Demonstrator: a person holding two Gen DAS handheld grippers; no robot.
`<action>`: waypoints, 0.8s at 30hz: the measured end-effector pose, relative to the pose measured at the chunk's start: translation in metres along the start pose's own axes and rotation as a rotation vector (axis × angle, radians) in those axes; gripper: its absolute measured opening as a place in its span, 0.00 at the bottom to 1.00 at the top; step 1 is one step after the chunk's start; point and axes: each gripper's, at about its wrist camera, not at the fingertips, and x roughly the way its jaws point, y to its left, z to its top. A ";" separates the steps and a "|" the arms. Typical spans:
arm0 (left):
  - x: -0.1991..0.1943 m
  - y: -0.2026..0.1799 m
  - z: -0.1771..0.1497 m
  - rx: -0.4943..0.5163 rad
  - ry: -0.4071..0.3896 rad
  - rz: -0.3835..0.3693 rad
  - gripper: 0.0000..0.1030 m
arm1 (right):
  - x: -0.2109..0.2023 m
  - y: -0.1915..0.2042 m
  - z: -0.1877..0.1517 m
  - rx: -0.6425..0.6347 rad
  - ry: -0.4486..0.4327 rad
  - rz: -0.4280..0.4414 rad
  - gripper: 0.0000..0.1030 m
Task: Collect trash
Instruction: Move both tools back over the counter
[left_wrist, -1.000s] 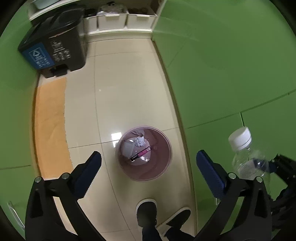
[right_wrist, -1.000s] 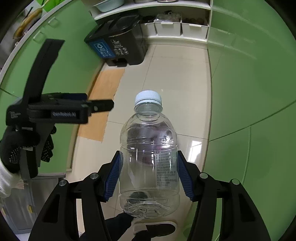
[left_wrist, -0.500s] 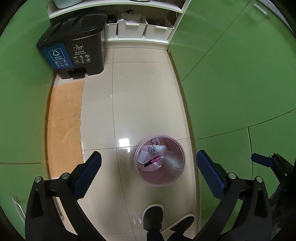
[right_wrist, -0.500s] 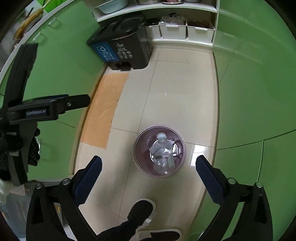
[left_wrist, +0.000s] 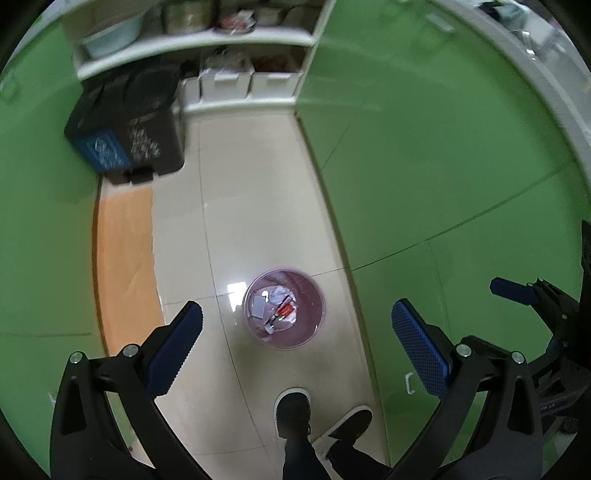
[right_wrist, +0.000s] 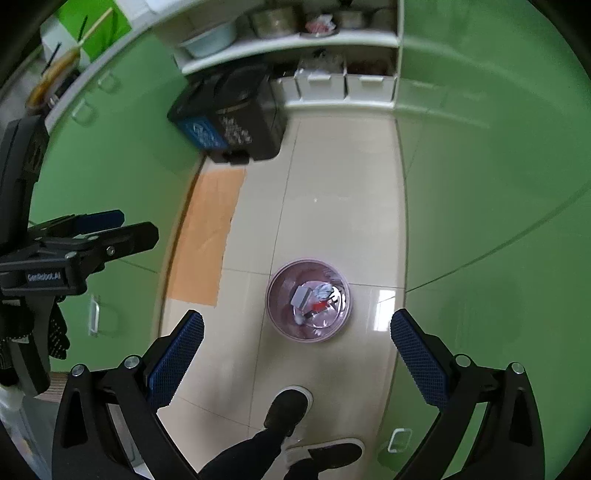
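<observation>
A small pink waste bin (left_wrist: 317, 325) stands on the tiled floor far below, also in the right wrist view (right_wrist: 341, 325). It holds crumpled paper, a red item and the clear plastic bottle (right_wrist: 317, 317). My left gripper (left_wrist: 297, 349) is open and empty, high above the bin. My right gripper (right_wrist: 297, 349) is open and empty too, also high above it. The left gripper shows at the left of the right wrist view (right_wrist: 85, 236), and the right gripper at the right edge of the left wrist view (left_wrist: 517, 291).
A black pedal bin with a blue label (left_wrist: 129, 129) stands at the far end by white shelves with storage boxes (left_wrist: 236, 85). Green cabinet doors (left_wrist: 443, 166) line both sides. An orange mat (left_wrist: 123, 258) lies left. The person's shoes (left_wrist: 293, 410) are just below the grippers.
One second ago my right gripper held the clear bottle; it opened and the bottle fell into the pink bin. Both grippers have since risen, so the bin looks smaller.
</observation>
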 end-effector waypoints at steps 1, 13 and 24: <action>-0.015 -0.007 0.002 0.015 -0.010 -0.002 0.97 | -0.014 0.001 0.000 0.007 -0.010 -0.003 0.94; -0.180 -0.122 0.019 0.250 -0.132 -0.049 0.97 | -0.229 -0.004 -0.029 0.122 -0.224 -0.070 0.94; -0.236 -0.243 0.023 0.483 -0.192 -0.187 0.97 | -0.359 -0.071 -0.108 0.375 -0.422 -0.253 0.94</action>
